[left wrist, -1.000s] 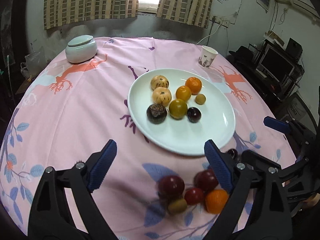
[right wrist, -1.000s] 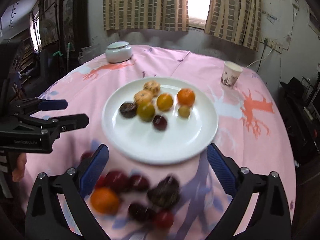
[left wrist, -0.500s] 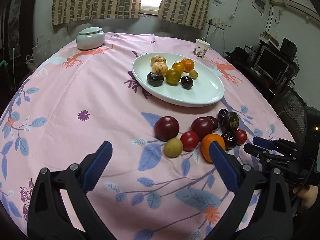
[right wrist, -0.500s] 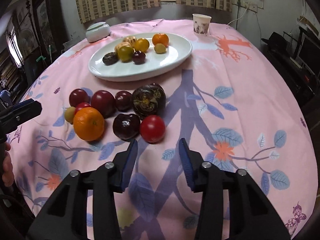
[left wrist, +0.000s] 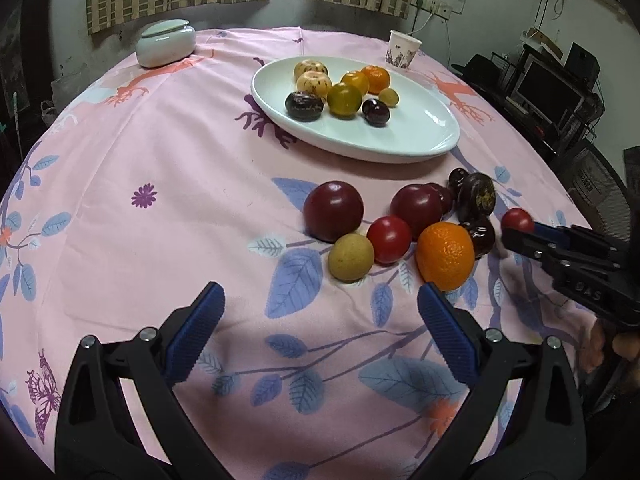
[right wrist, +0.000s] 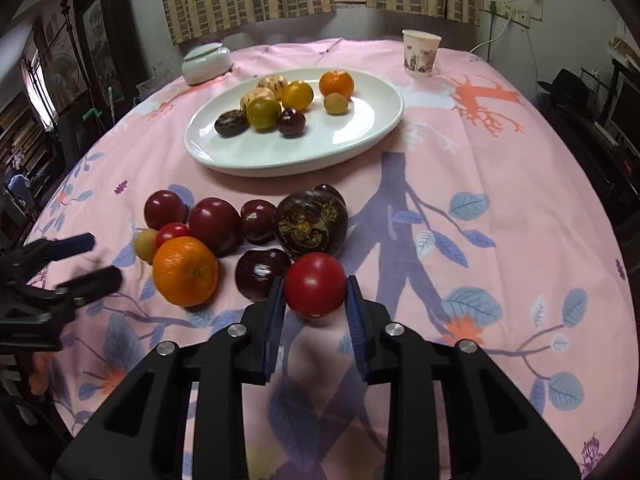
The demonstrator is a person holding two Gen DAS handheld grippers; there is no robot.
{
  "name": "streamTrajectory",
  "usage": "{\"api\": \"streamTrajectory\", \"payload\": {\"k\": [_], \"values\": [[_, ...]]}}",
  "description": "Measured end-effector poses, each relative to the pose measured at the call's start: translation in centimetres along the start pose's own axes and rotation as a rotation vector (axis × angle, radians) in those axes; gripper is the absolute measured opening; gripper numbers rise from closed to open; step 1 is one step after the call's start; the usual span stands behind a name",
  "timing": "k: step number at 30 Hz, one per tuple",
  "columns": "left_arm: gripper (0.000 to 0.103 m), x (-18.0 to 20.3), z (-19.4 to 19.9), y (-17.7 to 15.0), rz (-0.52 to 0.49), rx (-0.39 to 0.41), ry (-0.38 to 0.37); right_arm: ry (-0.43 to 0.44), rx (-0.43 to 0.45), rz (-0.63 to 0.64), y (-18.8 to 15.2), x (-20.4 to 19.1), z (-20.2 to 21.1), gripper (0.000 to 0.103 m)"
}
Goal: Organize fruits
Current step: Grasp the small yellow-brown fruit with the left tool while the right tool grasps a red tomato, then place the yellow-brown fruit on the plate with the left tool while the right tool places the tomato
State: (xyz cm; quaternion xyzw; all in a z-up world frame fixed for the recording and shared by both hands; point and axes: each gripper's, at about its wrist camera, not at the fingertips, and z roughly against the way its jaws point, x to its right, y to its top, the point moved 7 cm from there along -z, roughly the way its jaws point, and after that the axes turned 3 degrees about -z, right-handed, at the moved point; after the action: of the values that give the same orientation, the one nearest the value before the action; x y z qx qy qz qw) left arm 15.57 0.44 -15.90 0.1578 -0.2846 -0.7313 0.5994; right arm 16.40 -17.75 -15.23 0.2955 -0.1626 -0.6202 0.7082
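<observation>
Now clamped by right gripper (right wrist: 315, 292), half-closed before: red tomato (right wrist: 315, 284), nearest of loose fruit; left gripper (left wrist: 320, 320) spread, empty.

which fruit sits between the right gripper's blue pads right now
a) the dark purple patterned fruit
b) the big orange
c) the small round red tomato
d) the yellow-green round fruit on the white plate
c: in the right wrist view the right gripper has its blue pads pressed on either side of the small round red tomato, on the pink tablecloth next to the other loose fruit.
</observation>
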Motion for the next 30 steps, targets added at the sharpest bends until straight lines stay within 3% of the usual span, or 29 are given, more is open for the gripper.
{"api": "streamTrajectory", "payload": {"k": [5,10,14,16,18,24,30], "values": [[0.094,-0.4,-1.9,0.4,0.016,-0.029,0.017,0.022,-0.01,-0.031,-1.1,0.6,0.7,0.031],[0.062,0.1,-2.3,0.9,0.0,-0.022,-0.004,0.035,0.0,-0.045,-1.3,0.6,1.2,0.03],[0.053,0.5,-2.5,1.2,0.0,-0.02,-0.016,0.047,0.008,-0.035,-1.1,-0.1,1.5,0.03],[0.036,0.9,-2.5,1.3,-0.002,-0.019,-0.046,0.051,0.007,-0.034,-1.1,-0.3,1.4,0.03],[0.028,1.4,-2.5,1.4,-0.016,-0.014,-0.058,0.054,0.002,-0.035,-1.1,-0.5,1.3,0.03],[0.027,1.0,-1.7,1.6,0.028,0.013,-0.093,0.062,0.008,-0.029,-1.0,-1.1,1.6,0.03],[0.027,1.8,-0.1,2.8,0.004,0.046,-0.101,0.086,0.018,-0.003,-0.1,-2.2,1.8,0.03]]}}
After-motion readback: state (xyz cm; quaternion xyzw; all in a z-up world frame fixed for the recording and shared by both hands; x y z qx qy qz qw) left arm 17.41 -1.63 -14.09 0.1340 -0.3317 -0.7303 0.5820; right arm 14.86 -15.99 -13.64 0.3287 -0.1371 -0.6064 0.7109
